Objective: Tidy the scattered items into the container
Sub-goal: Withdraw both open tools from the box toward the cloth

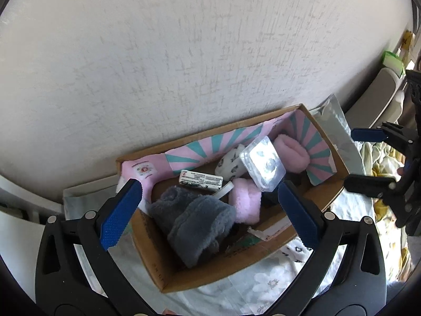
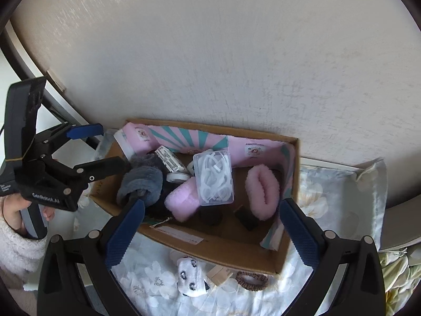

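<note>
Left wrist view. My left claw stands fully spread and holds nothing, poised above the near end of the cardboard box. Directly between and below my pads lies the grey fleece sock, inside the box; beyond it sit a pink fleece sock, a labelled tube and the clear plastic case. Far to the right of this claw, my right claw hangs past the box's end, jaws apart.

Right wrist view. My right claw is likewise wide open and empty, over the box's near wall. Ahead of it: the case of white cable, with a second pink fleece roll to its right. Nearer than my pads, outside the box on the floral sheet, lie the panda-print sock, a small tan card and a brown hair tie. My left claw shows at far left, held by a hand.

Judgement: those three items remain. I should draw the right claw back toward me, descend on the sock's middle and close firmly, avoiding the sheet.
</note>
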A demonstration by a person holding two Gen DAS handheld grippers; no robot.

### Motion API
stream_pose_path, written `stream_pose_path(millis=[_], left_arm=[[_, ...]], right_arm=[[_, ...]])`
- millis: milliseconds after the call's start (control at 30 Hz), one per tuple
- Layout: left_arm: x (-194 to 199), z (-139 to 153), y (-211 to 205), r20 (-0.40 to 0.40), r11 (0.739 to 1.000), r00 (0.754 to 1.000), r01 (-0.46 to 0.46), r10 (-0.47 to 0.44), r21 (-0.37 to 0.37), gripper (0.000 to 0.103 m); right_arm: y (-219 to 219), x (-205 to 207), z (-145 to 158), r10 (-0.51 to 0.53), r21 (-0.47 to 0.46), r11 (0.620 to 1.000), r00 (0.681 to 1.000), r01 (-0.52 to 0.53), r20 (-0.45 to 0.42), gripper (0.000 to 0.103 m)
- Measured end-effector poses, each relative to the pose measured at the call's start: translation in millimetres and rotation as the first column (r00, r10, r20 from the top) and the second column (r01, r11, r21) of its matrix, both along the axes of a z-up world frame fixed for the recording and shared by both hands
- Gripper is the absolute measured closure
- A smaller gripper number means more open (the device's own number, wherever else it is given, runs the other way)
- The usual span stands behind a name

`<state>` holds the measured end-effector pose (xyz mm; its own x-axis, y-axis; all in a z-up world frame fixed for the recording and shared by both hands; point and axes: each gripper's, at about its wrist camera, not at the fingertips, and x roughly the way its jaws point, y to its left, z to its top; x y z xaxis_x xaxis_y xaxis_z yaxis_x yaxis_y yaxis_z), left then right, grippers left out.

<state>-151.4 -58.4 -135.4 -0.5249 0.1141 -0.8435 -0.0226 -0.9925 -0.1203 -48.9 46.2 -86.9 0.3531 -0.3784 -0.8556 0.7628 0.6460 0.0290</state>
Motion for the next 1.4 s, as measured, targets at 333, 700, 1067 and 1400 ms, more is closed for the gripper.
stream_pose_path(millis=[333,700,1067,1400], left_arm=[[34,41,-12,-0.041,0.996,0.995,-0.086,0.086,0.013,0.000],[62,42,-5,-0.027,0.994,0.995,-0.095,0.096,0.051,0.000],[93,56,25,-0.129,0.991,0.990,-0.064,0.048,-0.121,0.000],[111,28,59,-0.093,1.000,0.996,0.014,-0.016,-0.023,0.000]], right_arm=[[45,-24,64,0.115,-0.177,0.979,0.990,-0.098,0.087,0.001],[77,-36,70,0.168,-0.150,0.976,0.983,-0.156,0.072,0.001],[106,-82,61,0.146,-0.271,0.952,0.989,-0.141,-0.001,0.001],[94,-124,49,0.034,-0.247,0.969,0.998,-0.018,0.060,0.001]])
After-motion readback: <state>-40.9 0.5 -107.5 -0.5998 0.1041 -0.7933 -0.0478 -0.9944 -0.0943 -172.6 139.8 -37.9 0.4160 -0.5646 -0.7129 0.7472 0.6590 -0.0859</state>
